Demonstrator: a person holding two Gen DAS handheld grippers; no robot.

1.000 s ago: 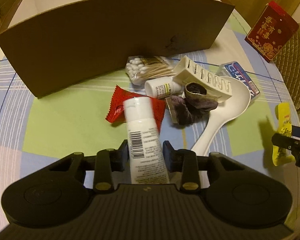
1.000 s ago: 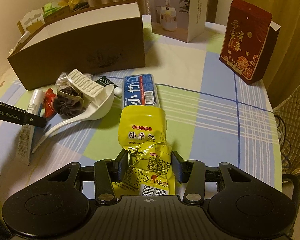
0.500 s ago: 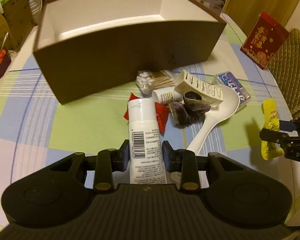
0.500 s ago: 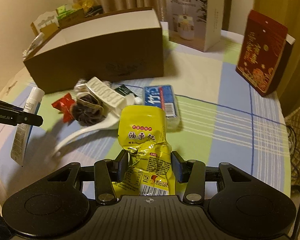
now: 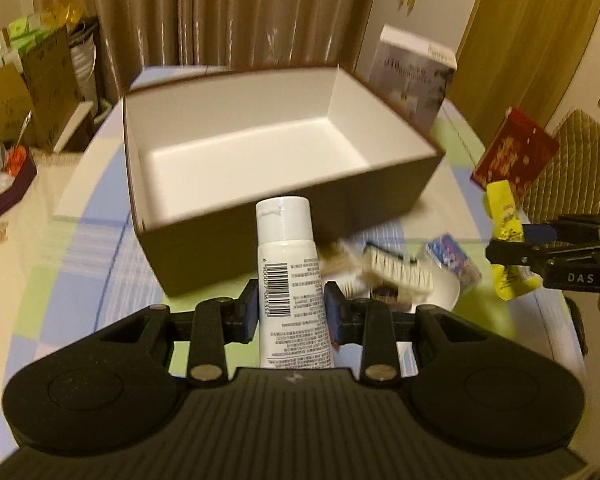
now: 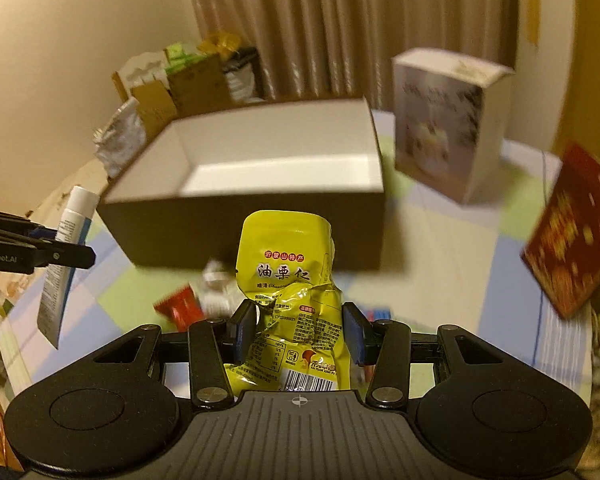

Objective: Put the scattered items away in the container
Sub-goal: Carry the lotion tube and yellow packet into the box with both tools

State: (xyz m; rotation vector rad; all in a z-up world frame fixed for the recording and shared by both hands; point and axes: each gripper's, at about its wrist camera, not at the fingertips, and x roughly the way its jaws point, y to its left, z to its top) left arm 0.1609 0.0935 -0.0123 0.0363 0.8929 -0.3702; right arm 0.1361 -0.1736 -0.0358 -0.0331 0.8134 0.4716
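Gripping a white barcoded tube (image 5: pixel 290 280) upright, the left gripper (image 5: pixel 291 316) hangs before the empty brown box (image 5: pixel 284 216); the right gripper (image 6: pixel 298 330) pinches a crumpled yellow snack packet (image 6: pixel 288 276).

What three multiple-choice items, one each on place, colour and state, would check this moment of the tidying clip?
1. Where is the white tube?
A. Lying in the box
B. Held in the left tongs, in front of the box
C. Flat on the tablecloth

2. What colour is the snack packet in the right tongs?
A. Yellow
B. Blue
C. Green

3. What does the visible inside of the box hold?
A. A spoon
B. Cotton swabs
C. Nothing

Answers: 1 B, the pads press on the tube's sides below the box's front wall. 2 A, the wrapper is bright yellow in both views. 3 C, only bare white floor and walls show.
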